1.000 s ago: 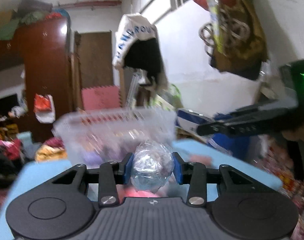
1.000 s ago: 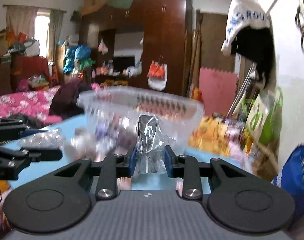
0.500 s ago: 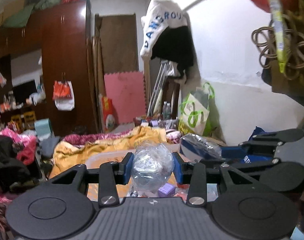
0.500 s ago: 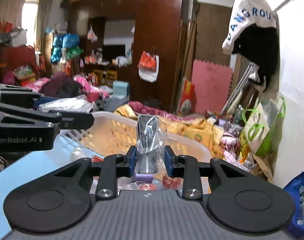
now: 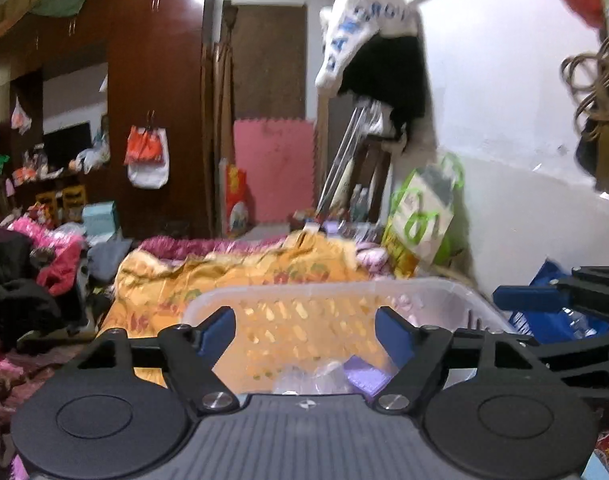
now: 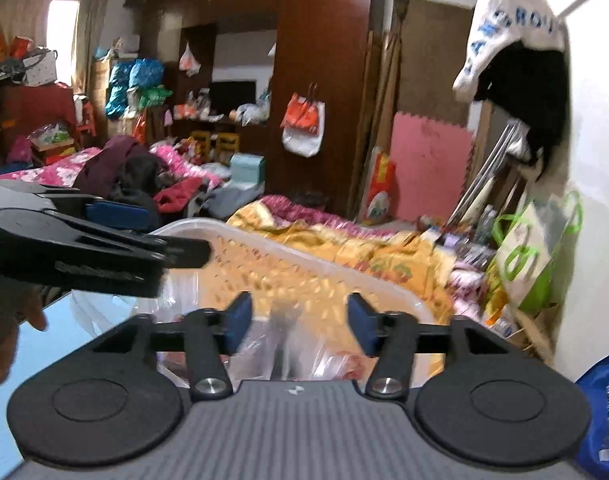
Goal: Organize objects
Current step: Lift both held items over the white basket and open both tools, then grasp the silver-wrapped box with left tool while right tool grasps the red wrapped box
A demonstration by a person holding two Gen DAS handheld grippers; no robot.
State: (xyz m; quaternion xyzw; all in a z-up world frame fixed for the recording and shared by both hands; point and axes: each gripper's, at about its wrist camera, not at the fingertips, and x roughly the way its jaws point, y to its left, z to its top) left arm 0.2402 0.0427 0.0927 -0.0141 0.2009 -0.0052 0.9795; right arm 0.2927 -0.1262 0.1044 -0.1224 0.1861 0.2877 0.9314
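Left wrist view: the left gripper hovers level over the clear basket at lower centre, jaws spread, empty. Right gripper likewise gapes above plastic-wrapped items inside.

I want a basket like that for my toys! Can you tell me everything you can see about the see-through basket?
The basket looks like clear, whitish plastic, with a rounded rim and rows of small slots in its walls, so the orange blanket behind shows through. It sits upright below both tongs, left and right, which hang open above it. Inside lie crinkly clear bags and a small purple box. Its bottom is hidden.
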